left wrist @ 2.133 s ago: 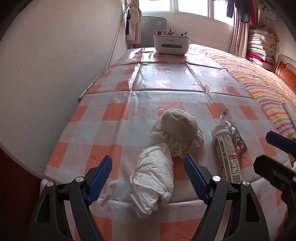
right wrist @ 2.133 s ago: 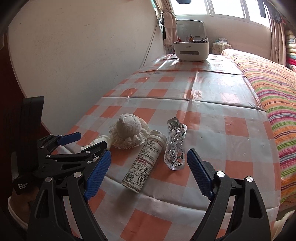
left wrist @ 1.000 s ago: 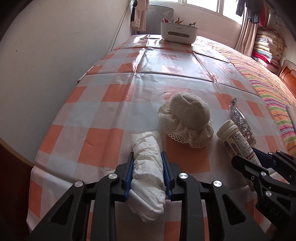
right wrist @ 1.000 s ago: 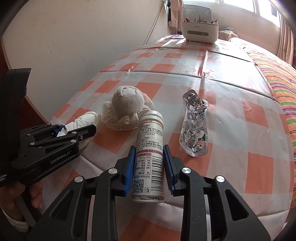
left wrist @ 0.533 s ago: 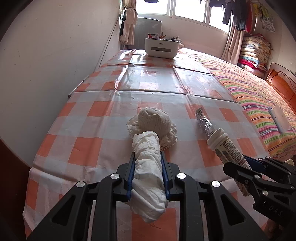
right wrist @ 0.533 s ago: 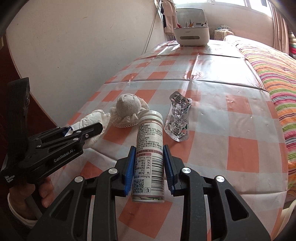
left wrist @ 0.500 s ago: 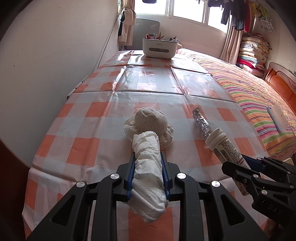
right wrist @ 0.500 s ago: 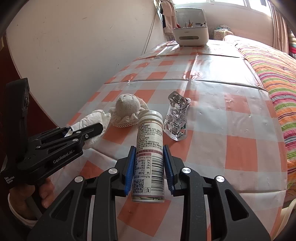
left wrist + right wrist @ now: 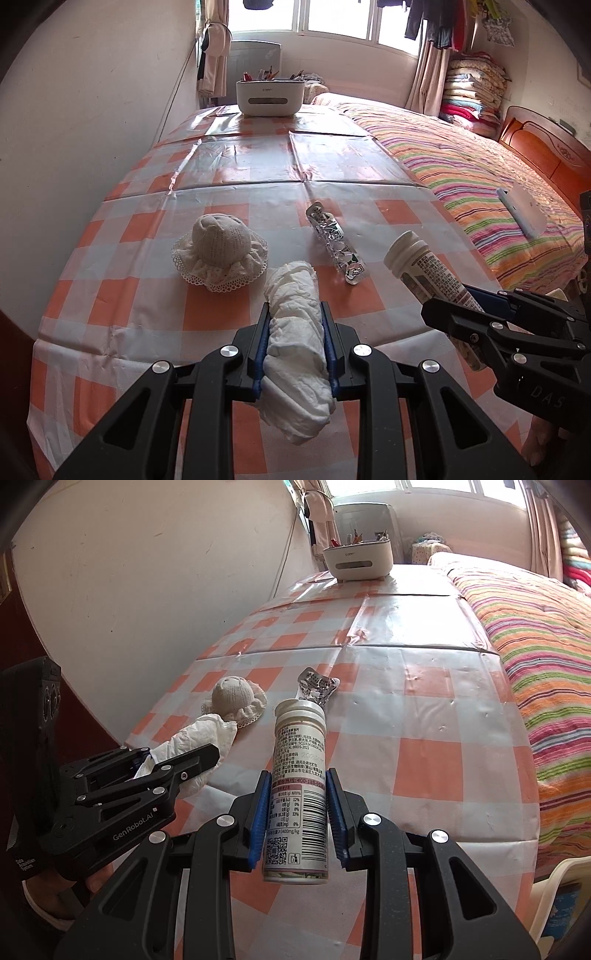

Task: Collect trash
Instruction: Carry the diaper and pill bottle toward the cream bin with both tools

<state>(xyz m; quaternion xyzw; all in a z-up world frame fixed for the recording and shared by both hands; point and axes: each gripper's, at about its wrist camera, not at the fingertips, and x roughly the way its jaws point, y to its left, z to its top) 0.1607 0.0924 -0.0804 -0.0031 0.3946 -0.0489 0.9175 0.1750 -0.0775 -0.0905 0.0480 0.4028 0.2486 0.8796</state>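
My left gripper (image 9: 294, 314) is shut on a crumpled white tissue wad (image 9: 295, 332) and holds it above the near edge of the checked table (image 9: 236, 184). My right gripper (image 9: 298, 781) is shut on a white tablet tube with a printed label (image 9: 300, 775), lifted off the table; the tube also shows in the left wrist view (image 9: 424, 269). An empty silver blister pack (image 9: 334, 242) lies on the tablecloth, also in the right wrist view (image 9: 316, 688). A cream knitted lace-edged hat (image 9: 219, 251) sits left of it.
A white bin with pens and wrappers (image 9: 270, 96) stands at the table's far end by the window. A bed with a striped cover (image 9: 480, 177) runs along the right. A plain wall (image 9: 92, 110) is on the left.
Both grippers have risen and drawn back with their loads. The tissue and the tube now hang higher above the table. The hat and blister pack have stayed in place.
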